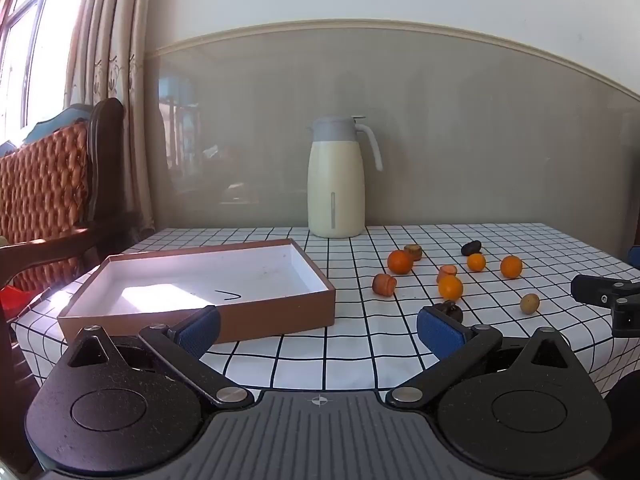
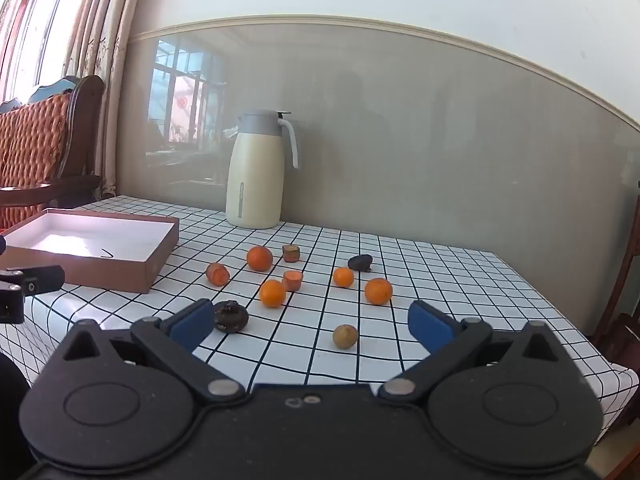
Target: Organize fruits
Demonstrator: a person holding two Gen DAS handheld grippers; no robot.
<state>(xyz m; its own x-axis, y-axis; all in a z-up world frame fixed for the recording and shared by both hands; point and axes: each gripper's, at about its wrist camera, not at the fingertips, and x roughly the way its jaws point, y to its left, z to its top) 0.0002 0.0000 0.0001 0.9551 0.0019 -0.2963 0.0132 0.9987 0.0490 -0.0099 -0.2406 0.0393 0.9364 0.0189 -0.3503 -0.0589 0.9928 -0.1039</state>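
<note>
Several small oranges [image 2: 259, 258] [image 1: 399, 261], carrot chunks [image 2: 218, 274] [image 1: 384, 284], two dark fruits [image 2: 231, 316] [image 2: 360, 262] and a yellow-green fruit [image 2: 345, 336] [image 1: 529, 303] lie scattered on the checked tablecloth [image 2: 440, 264]. An empty brown box [image 1: 224, 276] [image 2: 96, 252] with a white inside stands to their left. My left gripper [image 1: 318, 330] is open and empty, near the box's front right corner. My right gripper [image 2: 312, 326] is open and empty, just short of the fruits.
A cream thermos jug [image 1: 336, 180] [image 2: 258, 170] stands at the back by the wall. A wooden chair with an orange cushion [image 1: 48, 184] is left of the table. The table's right edge [image 2: 600, 364] drops off near another chair.
</note>
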